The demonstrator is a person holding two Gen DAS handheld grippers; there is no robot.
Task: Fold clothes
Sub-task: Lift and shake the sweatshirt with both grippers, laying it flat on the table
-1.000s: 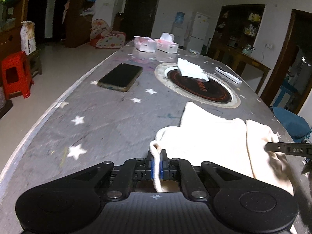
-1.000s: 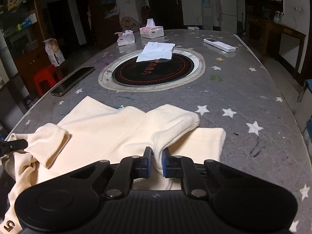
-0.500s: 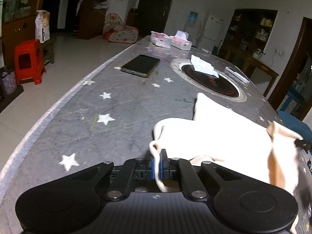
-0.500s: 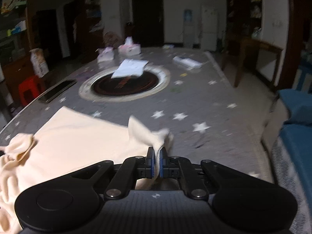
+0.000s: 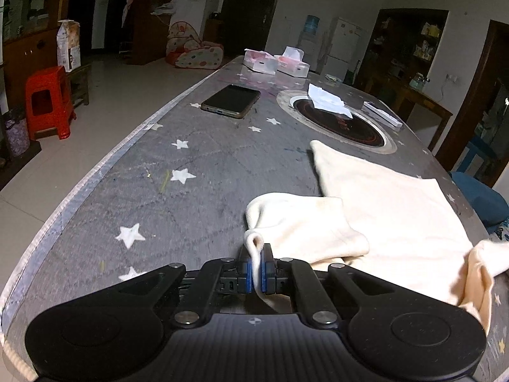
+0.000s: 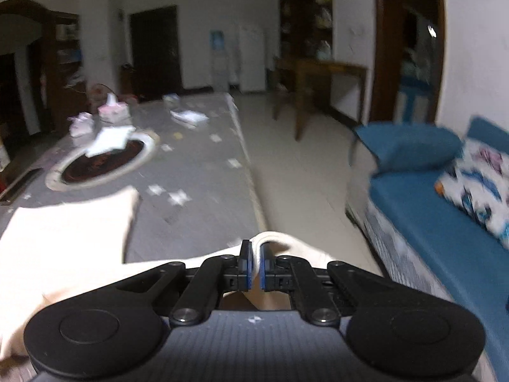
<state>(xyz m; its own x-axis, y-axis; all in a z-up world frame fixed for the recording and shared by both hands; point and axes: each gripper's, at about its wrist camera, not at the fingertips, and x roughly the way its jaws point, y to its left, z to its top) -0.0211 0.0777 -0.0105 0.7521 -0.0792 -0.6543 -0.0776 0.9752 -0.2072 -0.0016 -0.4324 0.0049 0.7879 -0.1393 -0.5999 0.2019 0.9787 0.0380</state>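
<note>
Cloth pinched tight in both sets of jaws, just as one second back. Left gripper (image 5: 255,267) low by the near edge of the surface (image 5: 191,191), jaws almost closed on a thin loop of the cream garment (image 5: 397,210), with a sleeve-like flap lying loose just past the tips. Hardly moved since a second ago, only drawn a little toward the near edge. Right gripper (image 6: 254,264) a very different story: one second back, over the middle of the garment with a folded-in flap in its jaws; now swung far out past the right edge of the surface, looking at the floor and a blue sofa (image 6: 429,222), jaws narrow on a small fold of cloth. Whole right view smeared, so likely moving fast. Flap carried out with it, seen from the left view as a lifted bunch at the near right corner. Main body of the garment (image 6: 63,238) flat on the near half of the surface, well short of the round hob (image 5: 340,124) and the phone (image 5: 231,105), and much smoother on top than a second ago. For the task, probably a pull-apart to stretch the cloth wide and flat, not a fold inward. Hard to tell whether a spread ahead of folding or a redo of a messy fold. No neat folded pile on show yet.
</note>
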